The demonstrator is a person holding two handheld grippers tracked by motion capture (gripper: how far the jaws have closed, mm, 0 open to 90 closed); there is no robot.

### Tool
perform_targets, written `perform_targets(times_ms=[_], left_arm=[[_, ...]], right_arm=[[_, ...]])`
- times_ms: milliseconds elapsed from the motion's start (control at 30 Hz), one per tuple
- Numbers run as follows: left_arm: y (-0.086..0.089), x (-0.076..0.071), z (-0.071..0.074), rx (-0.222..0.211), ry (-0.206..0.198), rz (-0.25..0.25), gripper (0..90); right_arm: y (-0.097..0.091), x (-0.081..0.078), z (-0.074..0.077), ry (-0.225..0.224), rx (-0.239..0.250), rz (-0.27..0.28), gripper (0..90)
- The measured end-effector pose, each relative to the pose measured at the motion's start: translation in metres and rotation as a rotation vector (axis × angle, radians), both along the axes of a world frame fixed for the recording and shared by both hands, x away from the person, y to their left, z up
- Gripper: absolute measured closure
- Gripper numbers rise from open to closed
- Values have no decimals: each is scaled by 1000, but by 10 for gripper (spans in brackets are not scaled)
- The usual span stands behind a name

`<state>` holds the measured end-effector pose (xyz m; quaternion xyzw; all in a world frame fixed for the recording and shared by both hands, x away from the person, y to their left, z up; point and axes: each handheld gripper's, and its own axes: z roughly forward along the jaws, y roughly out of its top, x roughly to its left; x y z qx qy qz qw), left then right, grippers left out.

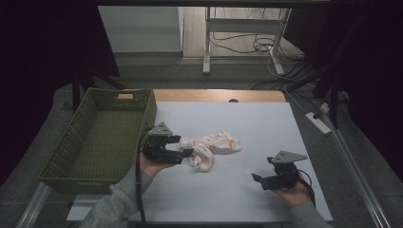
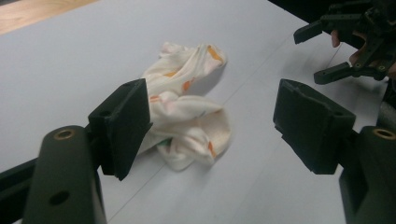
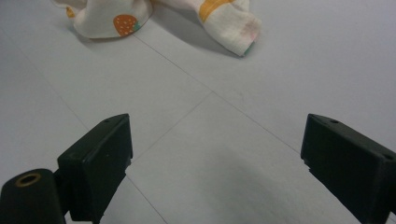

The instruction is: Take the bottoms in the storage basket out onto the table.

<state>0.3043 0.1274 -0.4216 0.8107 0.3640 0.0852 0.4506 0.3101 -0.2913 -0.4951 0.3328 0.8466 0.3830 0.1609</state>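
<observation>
Currently approach step: left gripper jaws apart, empty, just beside crumpled strawberry-print cloth mid-table, near green basket. Right gripper jaws apart, idle. Next: judged, close on cloth fold.

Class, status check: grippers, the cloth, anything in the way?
Left gripper open beside crumpled cloth. Right gripper open, apart. Green basket left; path clear.

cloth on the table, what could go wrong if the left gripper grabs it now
The cloth lies crumpled in loose folds, so the open left gripper may pinch a single fold and leave the rest dragging across the table. A trailing end could catch on the basket rim if it is carried there. The right gripper sits open and apart from the cloth, so nothing steadies it.
</observation>
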Motion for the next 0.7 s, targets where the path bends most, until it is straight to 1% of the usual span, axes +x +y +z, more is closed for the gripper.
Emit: perform_targets(times_ms=[133,333,400,467,567,700], left_arm=[[20,-15,1,3,-6,9,269],[51,-37,0,13,-32,71,260],[61,-43,-2,4,-47,90,270],[70,-49,-3,-6,-48,103,268],[81,-54,-5,18,-58,128,254],[99,-63,-9,8,-60,163,250]], right_arm=[[-3,-1,2,-7,10,-9,93],[-4,-2,2,-6,14,-15,93],[-4,-2,2,-6,11,-16,93],[-4,-2,2,-7,10,-19,93],[-5,-2,2,-7,9,-21,93],[-7,-2,3,-11,12,-28,93]])
